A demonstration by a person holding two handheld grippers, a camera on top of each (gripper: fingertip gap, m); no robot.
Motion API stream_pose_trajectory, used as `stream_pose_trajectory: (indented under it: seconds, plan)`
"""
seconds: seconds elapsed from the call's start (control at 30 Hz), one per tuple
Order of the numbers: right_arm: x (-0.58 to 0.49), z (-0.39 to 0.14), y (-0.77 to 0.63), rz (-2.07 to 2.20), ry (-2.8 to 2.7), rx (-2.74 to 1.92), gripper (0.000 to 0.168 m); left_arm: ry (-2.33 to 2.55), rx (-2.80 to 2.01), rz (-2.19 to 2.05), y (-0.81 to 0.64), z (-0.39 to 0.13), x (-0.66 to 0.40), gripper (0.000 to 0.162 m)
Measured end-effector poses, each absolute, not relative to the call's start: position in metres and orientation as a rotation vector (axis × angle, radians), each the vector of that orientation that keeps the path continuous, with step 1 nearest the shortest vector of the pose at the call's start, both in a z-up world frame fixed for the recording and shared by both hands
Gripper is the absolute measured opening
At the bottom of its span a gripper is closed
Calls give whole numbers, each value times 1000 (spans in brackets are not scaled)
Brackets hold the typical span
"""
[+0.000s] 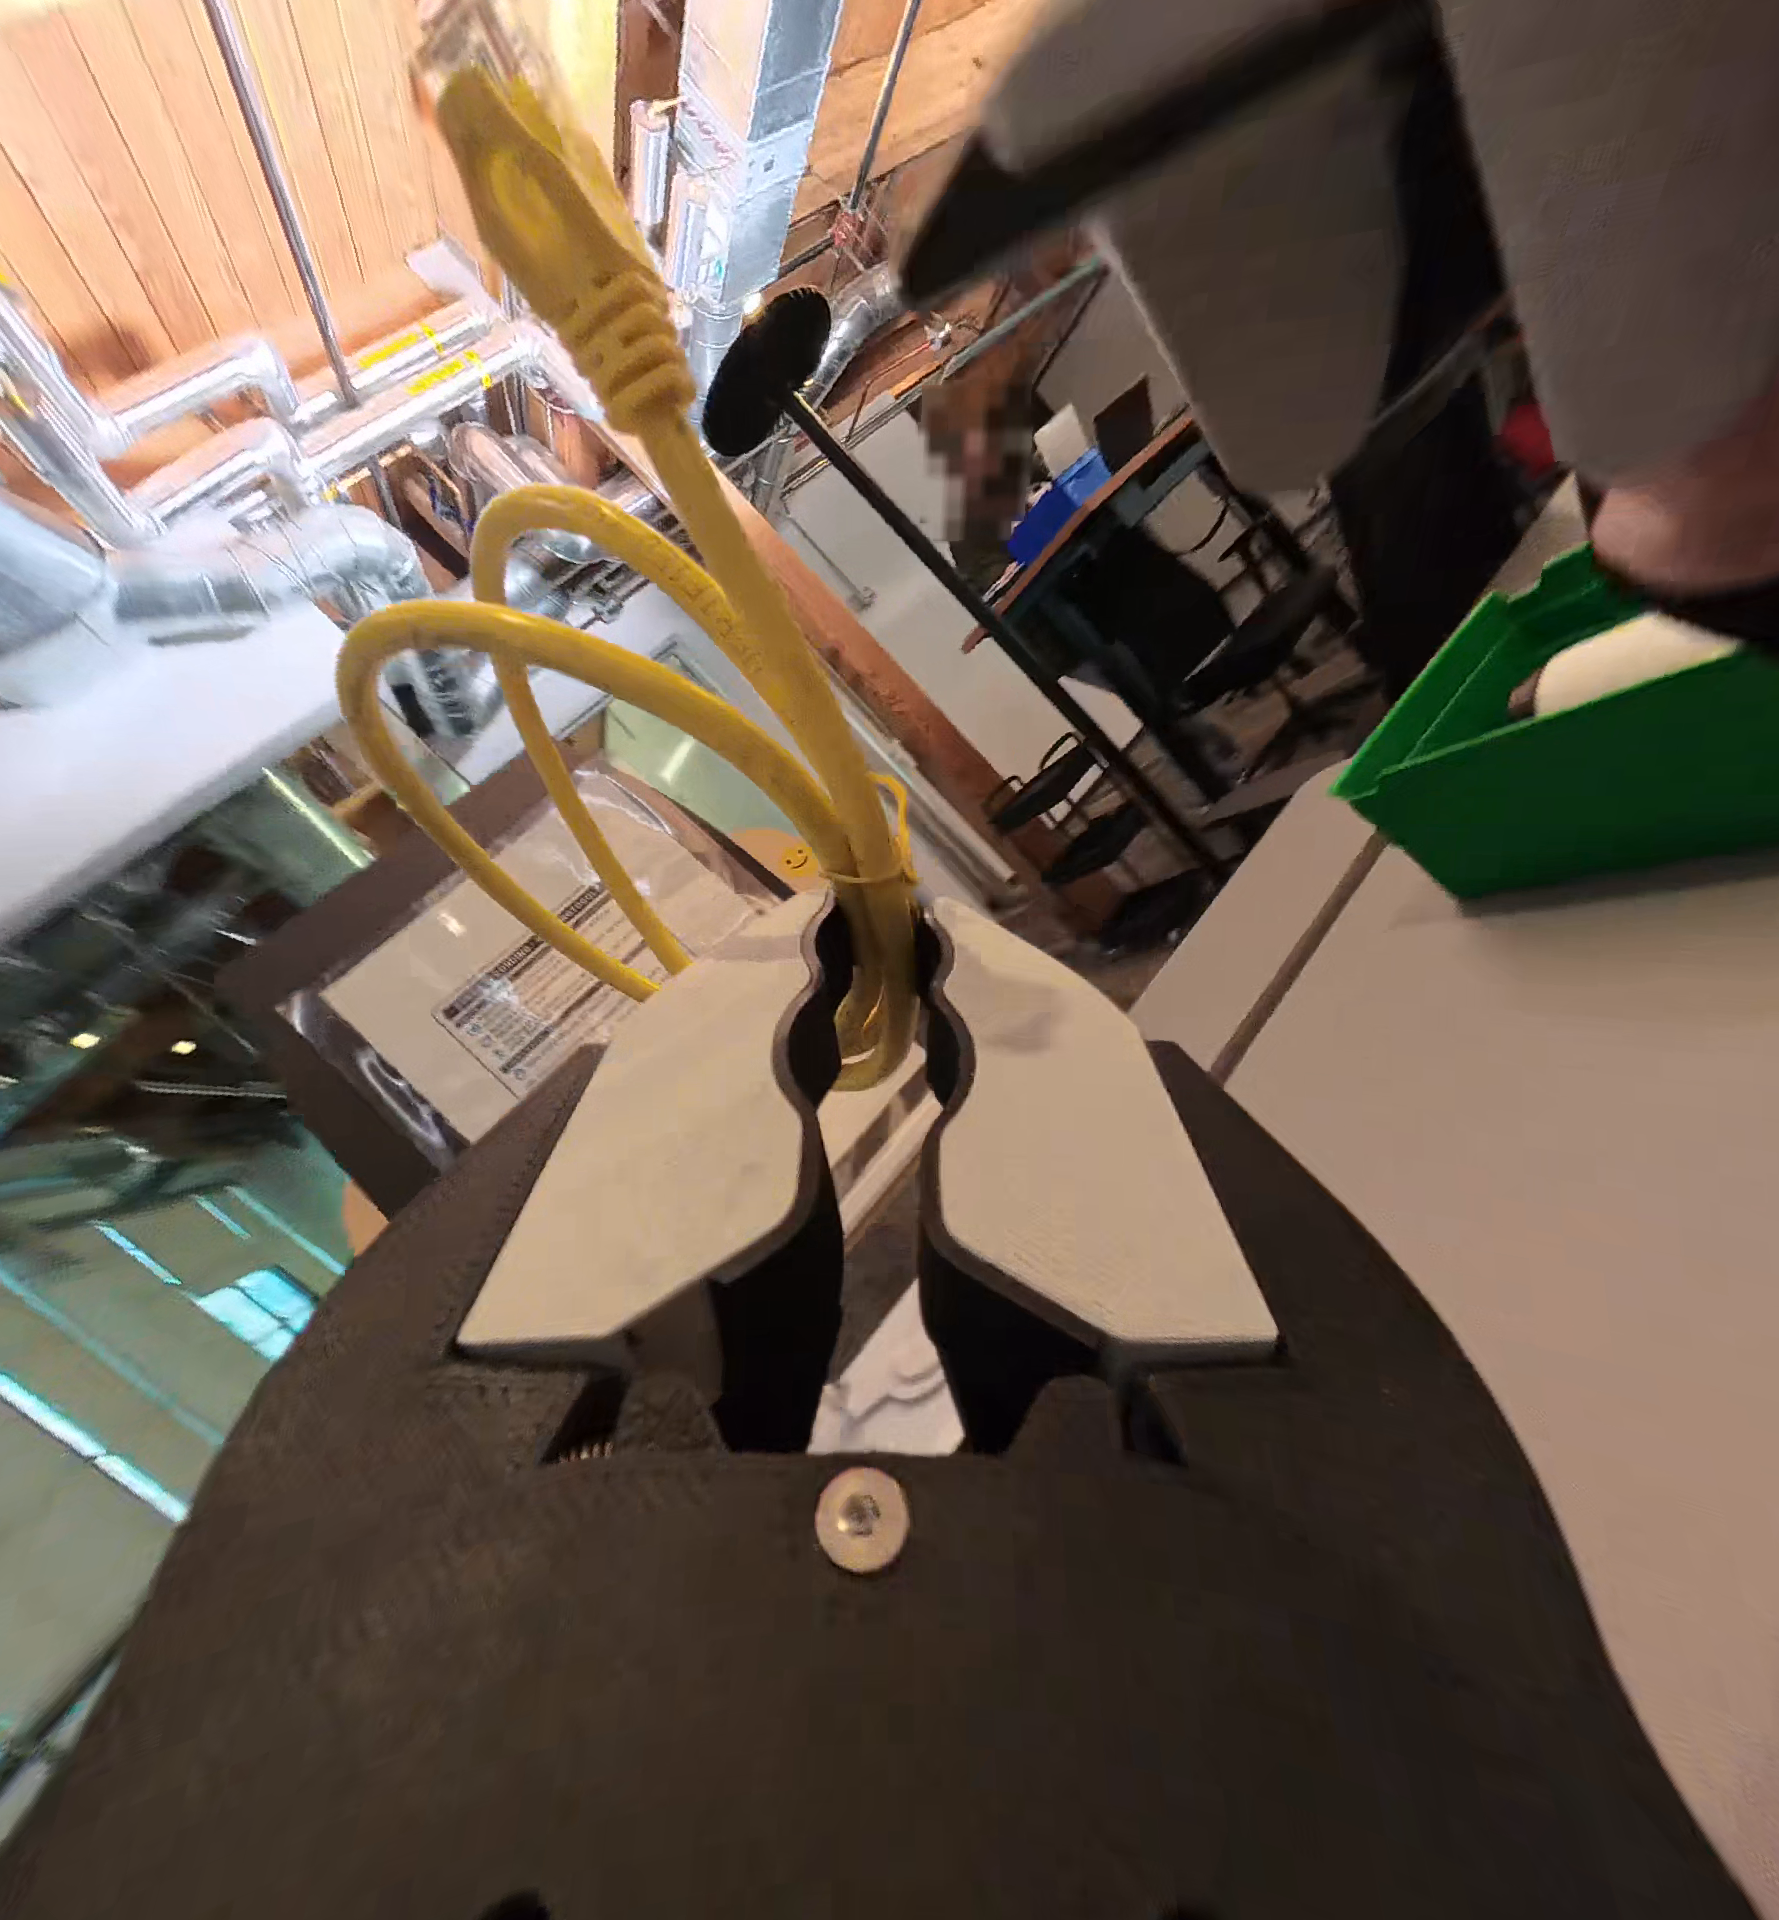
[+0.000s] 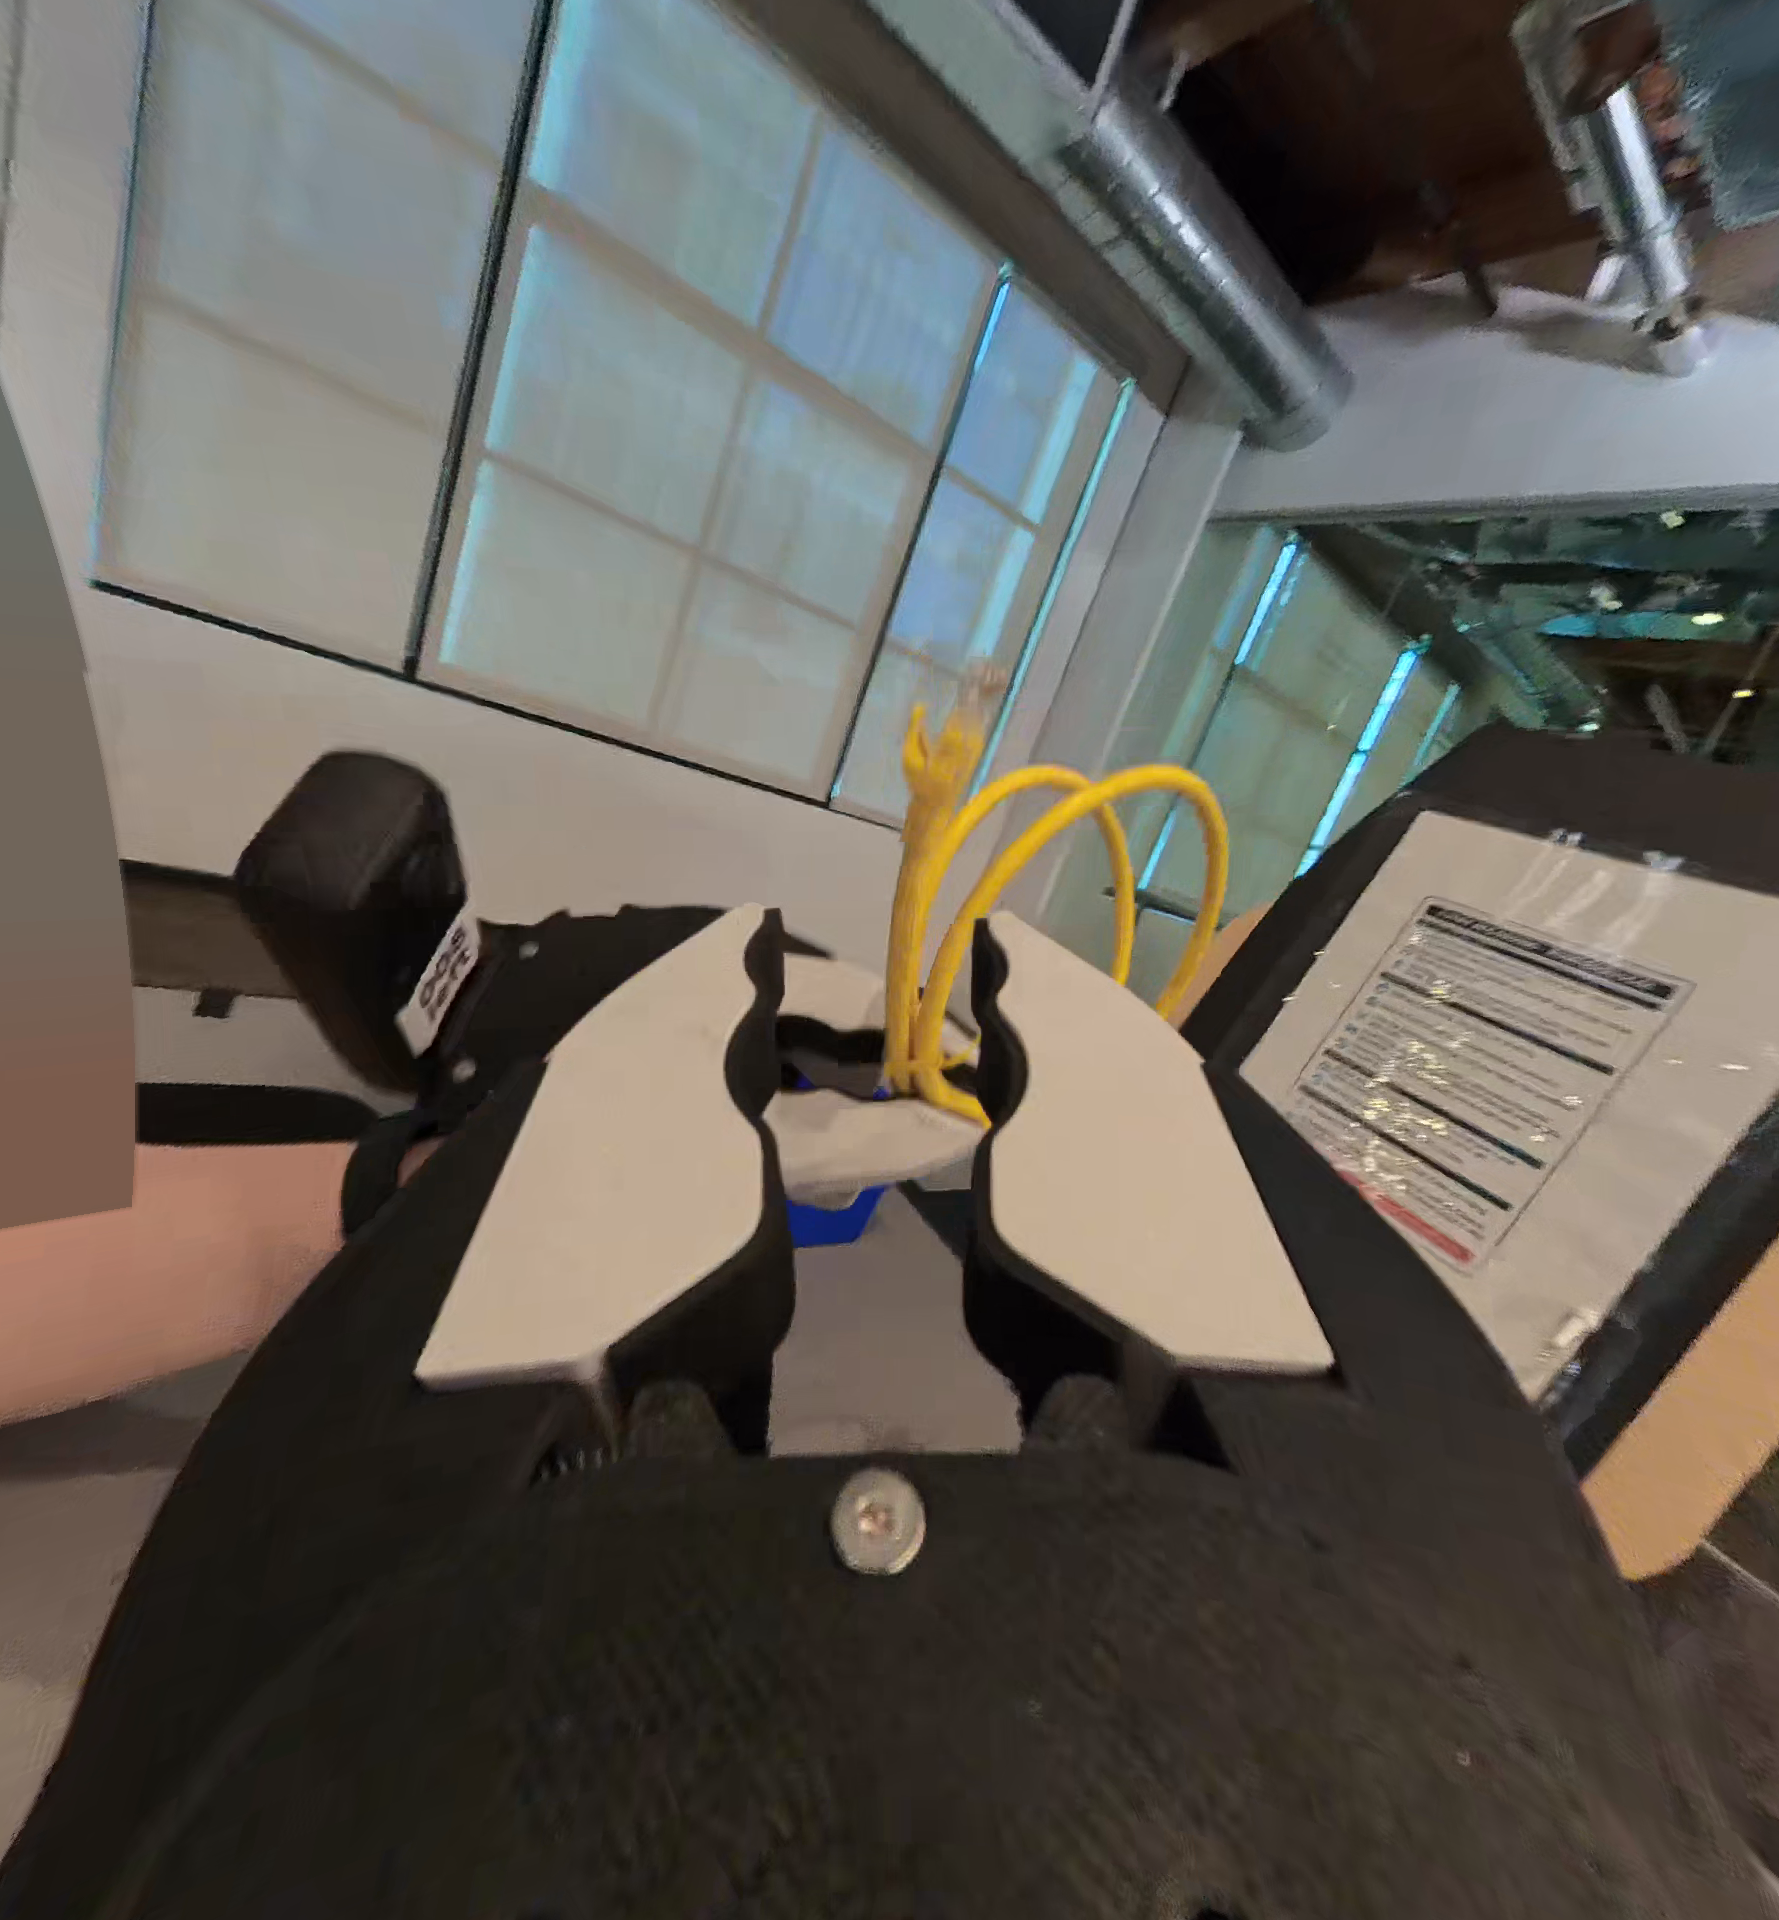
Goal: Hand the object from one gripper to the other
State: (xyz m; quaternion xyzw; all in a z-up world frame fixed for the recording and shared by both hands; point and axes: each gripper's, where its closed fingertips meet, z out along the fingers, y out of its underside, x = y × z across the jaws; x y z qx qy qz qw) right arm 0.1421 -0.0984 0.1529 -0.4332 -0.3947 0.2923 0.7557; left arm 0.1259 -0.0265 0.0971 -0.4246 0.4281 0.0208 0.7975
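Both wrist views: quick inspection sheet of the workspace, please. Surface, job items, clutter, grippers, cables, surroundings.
Surface: pale grey table, bare where visible.
Job's things: coiled yellow cable, tied in a bundle, one connector end pointing up.
Clutter: green bin on the table with a white object inside; black panel bearing a printed sheet.
Grippers: left gripper jaws shut on the yellow cable at its tied part; right gripper jaws open, fingers either side of the bundle, contact unclear.
Cables: nothing seen apart from the yellow cable.
Surroundings: large windows, silver ducting, wooden ceiling, a person's forearm behind the left gripper.
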Motion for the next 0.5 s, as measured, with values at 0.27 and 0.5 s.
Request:
stream_pose_trajectory:
  seconds: [0.27, 0.5]
  plan:
    - [155, 154, -85, 528, -776, -1064, 33, 973, -863, 198, -32, 80, 149, 11]
    - [173, 156, -74, 642, -803, -1091, 15, 1058, -830, 133, -48, 68, 173, 37]
